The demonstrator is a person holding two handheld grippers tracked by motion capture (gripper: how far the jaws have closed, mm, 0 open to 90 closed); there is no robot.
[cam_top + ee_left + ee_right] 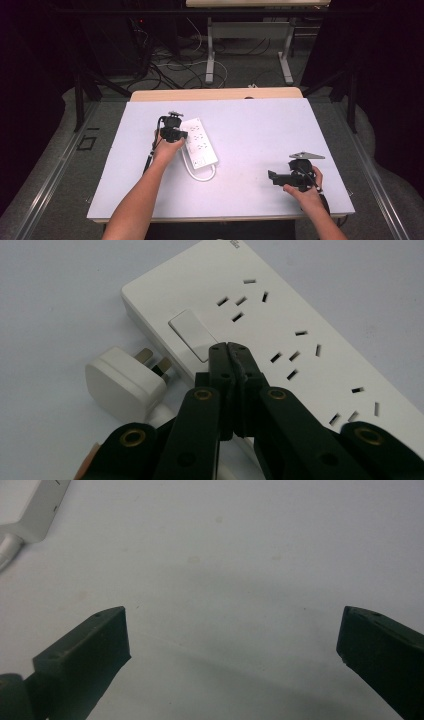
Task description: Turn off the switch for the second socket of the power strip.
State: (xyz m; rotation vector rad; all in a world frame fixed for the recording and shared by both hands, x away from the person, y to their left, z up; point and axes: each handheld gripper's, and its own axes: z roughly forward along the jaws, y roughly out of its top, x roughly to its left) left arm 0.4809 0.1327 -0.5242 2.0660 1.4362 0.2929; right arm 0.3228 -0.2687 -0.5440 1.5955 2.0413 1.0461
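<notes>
- left gripper (228, 346): jaws together, tips on the switch (192, 334) of the white power strip (310, 325), left of table (260, 135) centre.
- right gripper (232, 630): jaws apart, nothing between.

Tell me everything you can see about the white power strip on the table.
The power strip is a flat, white, glossy plastic block lying face up on the pale table, angled. Its face shows rows of socket slots and one rectangular white switch. Its white plug, with metal pins, lies unplugged beside it, the cord looped near one end. The left gripper, jaws shut, has its tips at the switch.
</notes>
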